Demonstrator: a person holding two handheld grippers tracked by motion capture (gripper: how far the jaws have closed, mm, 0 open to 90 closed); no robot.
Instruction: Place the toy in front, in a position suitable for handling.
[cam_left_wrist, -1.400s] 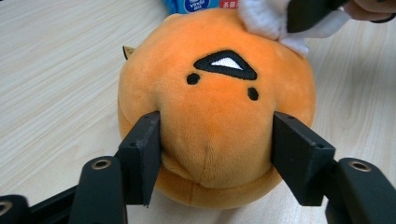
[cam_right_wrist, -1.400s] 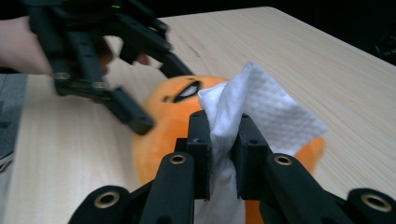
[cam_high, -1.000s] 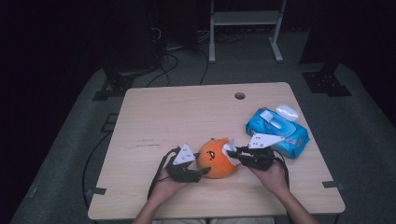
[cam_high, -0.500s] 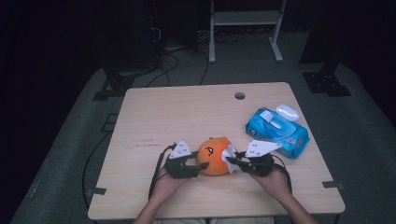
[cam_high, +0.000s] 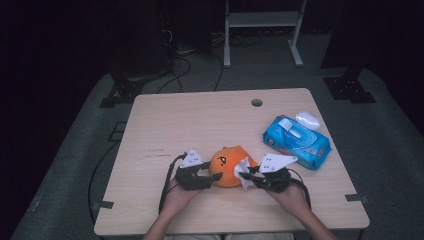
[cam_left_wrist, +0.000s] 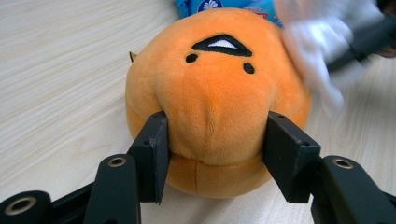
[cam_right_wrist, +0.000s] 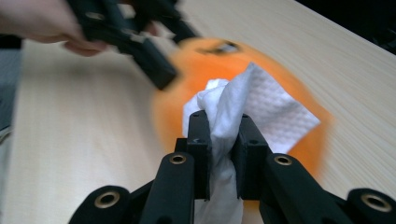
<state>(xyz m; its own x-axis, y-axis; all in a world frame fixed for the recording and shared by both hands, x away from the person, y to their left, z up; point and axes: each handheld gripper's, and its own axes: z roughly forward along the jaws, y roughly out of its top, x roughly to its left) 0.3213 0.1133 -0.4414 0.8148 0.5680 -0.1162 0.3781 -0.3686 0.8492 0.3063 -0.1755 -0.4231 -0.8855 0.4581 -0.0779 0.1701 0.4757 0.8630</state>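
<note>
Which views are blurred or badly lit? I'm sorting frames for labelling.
High view: dark surroundings, the table evenly lit and sharp. Left gripper view: orange plush toy crisp, the white wipe smeared. Right gripper view: wipe between the jaws sharp, the toy and left gripper behind blurred.

In the right gripper view the orange plush toy (cam_right_wrist: 299, 140) is smeared by blur, and the white wipe (cam_right_wrist: 243, 112) covers its middle. The other tool (cam_right_wrist: 144, 51) there (with the hand behind it) is blurred too. In the left gripper view the wipe (cam_left_wrist: 317, 51) is a soft blur, and the blue packet (cam_left_wrist: 233, 5) is cut off by the top edge.
</note>
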